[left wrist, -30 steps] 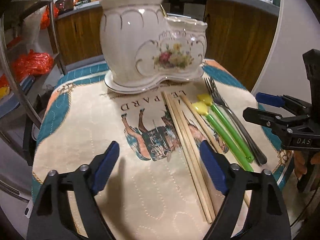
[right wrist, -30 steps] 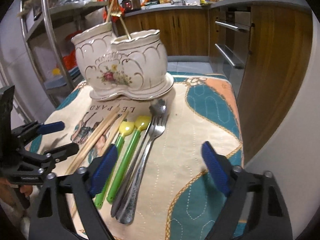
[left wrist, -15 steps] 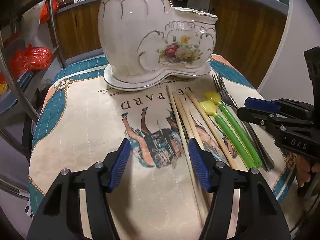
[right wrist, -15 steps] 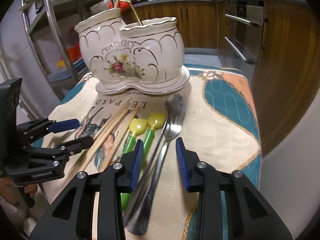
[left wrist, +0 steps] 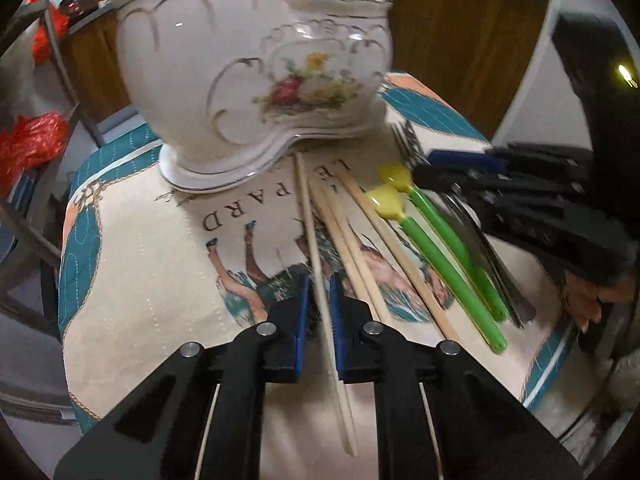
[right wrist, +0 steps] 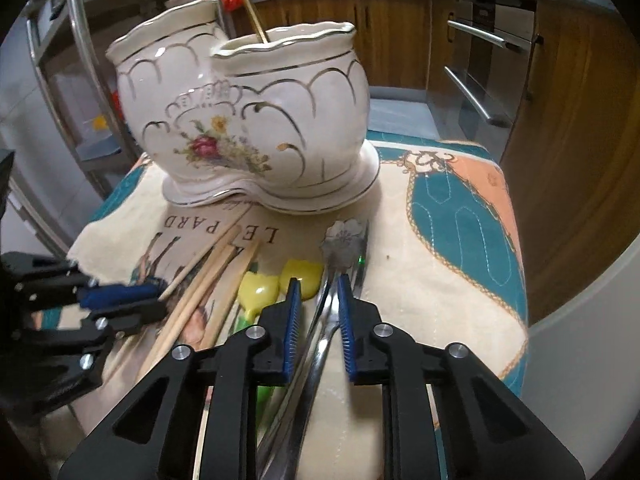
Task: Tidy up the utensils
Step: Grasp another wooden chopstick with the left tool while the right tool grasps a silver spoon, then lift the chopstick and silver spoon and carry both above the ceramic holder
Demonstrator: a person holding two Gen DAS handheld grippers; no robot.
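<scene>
Progress looks pretty early to me: nearly all the cutlery is lying flat on the printed cloth [right wrist: 452,280] and only a couple of pieces are standing in the ceramic holder [right wrist: 256,128] at the far side. That holder is a two-pot thing on one shared base; a gold-handled utensil [right wrist: 250,8] leans out of the right pot, and a wooden stick pokes up behind the left one, but I can't see inside either. Left gripper [left wrist: 319,280] has its jaws pinched narrow around the leftmost chopstick [left wrist: 310,220], which looks gripped. Right gripper [right wrist: 318,292] is narrowed around the metal fork and spoon handles [right wrist: 320,344], though I can't tell if the pads actually touch them. Waiting on the cloth between them: the other chopsticks [left wrist: 352,236] and two green-handled spoons [left wrist: 444,256].
</scene>
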